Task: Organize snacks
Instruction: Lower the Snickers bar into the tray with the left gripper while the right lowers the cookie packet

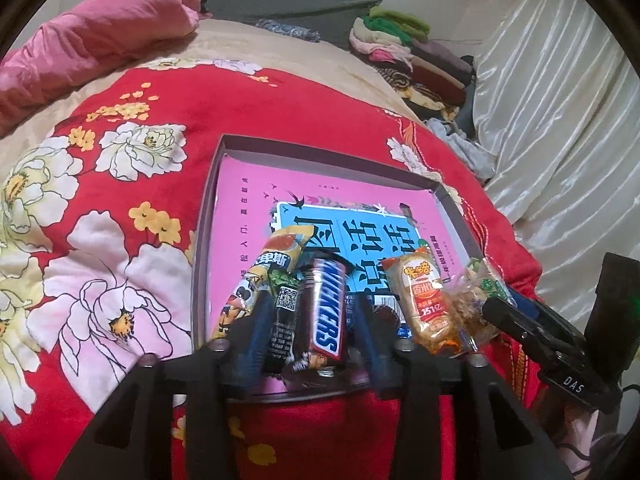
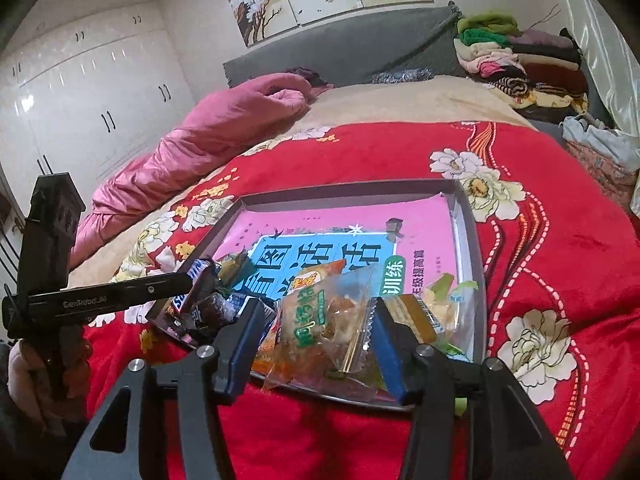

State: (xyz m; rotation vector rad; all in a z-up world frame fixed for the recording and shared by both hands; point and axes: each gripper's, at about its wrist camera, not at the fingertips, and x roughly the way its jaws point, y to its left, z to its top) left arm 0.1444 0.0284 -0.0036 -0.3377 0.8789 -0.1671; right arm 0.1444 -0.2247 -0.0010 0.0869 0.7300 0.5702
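Left hand-held gripper (image 1: 312, 320) clamps Snickers bar (image 1: 326, 312); right hand-held gripper (image 2: 316, 336) pinches clear snack packet (image 2: 332, 328), both over tray (image 1: 208, 216).

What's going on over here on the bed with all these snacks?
A person is sorting snacks in a shallow box on a red floral blanket, using two handheld grippers. The left gripper has its fingers on either side of a Snickers bar. The right gripper has its fingers around a clear bag of snacks. Other packets lie along the box's near edge, over a pink book.
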